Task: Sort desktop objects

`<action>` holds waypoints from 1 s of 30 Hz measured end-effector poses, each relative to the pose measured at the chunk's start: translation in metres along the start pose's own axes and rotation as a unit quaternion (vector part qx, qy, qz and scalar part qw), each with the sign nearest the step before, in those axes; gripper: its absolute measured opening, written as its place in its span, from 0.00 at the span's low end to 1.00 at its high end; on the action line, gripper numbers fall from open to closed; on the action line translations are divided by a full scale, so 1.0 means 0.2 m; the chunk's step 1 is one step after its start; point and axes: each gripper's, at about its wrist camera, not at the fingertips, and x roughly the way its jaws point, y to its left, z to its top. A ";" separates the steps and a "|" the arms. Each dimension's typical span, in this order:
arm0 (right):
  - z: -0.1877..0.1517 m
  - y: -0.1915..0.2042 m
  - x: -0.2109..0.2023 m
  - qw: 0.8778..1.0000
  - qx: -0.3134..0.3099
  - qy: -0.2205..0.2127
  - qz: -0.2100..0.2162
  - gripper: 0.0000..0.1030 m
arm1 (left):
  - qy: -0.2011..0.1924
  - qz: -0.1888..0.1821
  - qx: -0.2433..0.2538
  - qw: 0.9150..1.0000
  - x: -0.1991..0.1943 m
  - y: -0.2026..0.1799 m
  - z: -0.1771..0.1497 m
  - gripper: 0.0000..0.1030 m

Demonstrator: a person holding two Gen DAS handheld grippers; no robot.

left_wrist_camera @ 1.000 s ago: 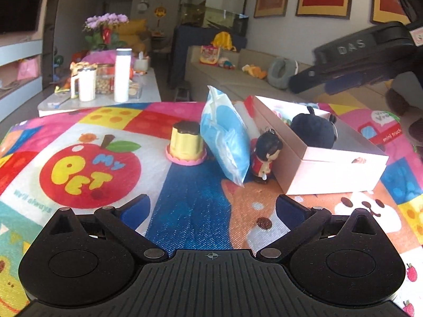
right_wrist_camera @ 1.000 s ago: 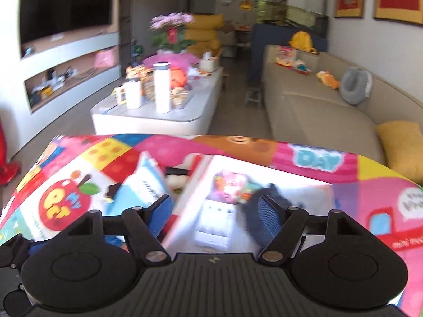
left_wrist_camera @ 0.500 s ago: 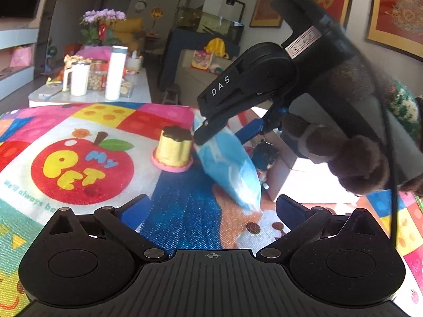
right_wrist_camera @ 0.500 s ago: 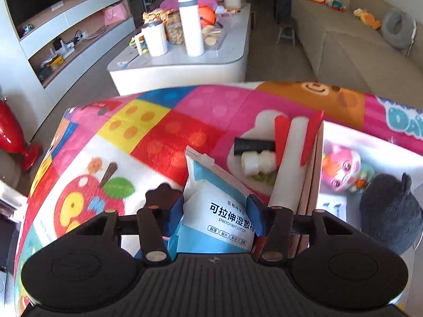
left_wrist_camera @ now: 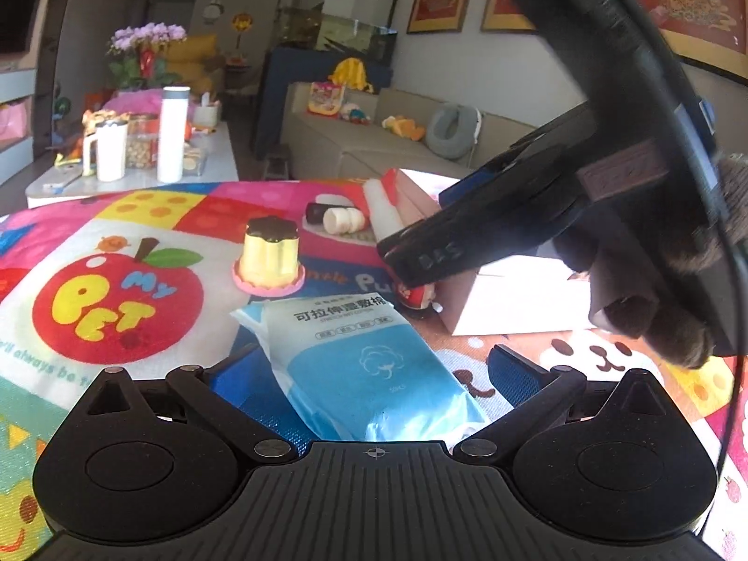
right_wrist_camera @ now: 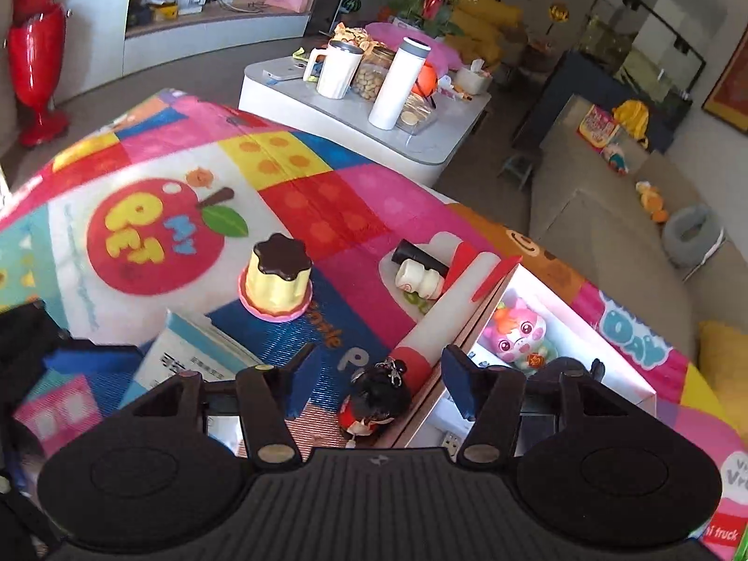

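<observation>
A blue wet-wipe pack (left_wrist_camera: 369, 364) lies flat on the mat between the open fingers of my left gripper (left_wrist_camera: 374, 369); it also shows at the left in the right wrist view (right_wrist_camera: 187, 360). My right gripper (right_wrist_camera: 378, 369) is open above a small doll keychain (right_wrist_camera: 374, 402) that stands against the white box (right_wrist_camera: 607, 374). In the left wrist view the right gripper (left_wrist_camera: 420, 262) hangs over the doll (left_wrist_camera: 416, 294). A pudding toy (left_wrist_camera: 270, 252) stands behind the pack. The box holds a pink plush (right_wrist_camera: 514, 332).
A white and red roll (right_wrist_camera: 449, 299), a small bottle (right_wrist_camera: 416, 276) and a black tube (right_wrist_camera: 416, 257) lie beside the box's far left side. The colourful mat (left_wrist_camera: 117, 308) covers the table. A white coffee table (right_wrist_camera: 374, 131) with cups stands beyond.
The wipe pack went from upright in the right gripper to lying flat between my left fingers. The right gripper let it go and moved right, over the doll.
</observation>
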 end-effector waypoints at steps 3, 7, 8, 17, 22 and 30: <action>-0.04 0.06 0.07 0.999 -0.025 -0.006 -0.022 0.44 | -0.002 0.015 0.001 1.000 -0.03 -0.02 -0.01 1.00; -0.08 0.10 0.03 0.999 -0.042 -0.014 -0.023 0.28 | -0.007 0.019 -0.014 1.000 -0.05 0.00 -0.02 1.00; -0.10 0.09 -0.01 0.999 -0.035 -0.020 -0.017 0.28 | -0.005 0.019 -0.019 1.000 -0.05 0.01 -0.02 1.00; -0.48 -0.11 -0.55 0.997 0.056 -0.055 0.025 0.28 | 0.010 0.045 -0.005 0.999 -0.03 -0.03 -0.02 1.00; -0.72 -0.08 -0.53 0.995 0.015 -0.039 -0.092 0.28 | 0.005 0.073 0.014 0.997 -0.04 -0.08 -0.03 1.00; -0.90 -0.28 -0.67 0.972 0.196 -0.114 0.054 0.67 | 0.030 0.092 0.031 0.995 -0.07 -0.13 -0.04 1.00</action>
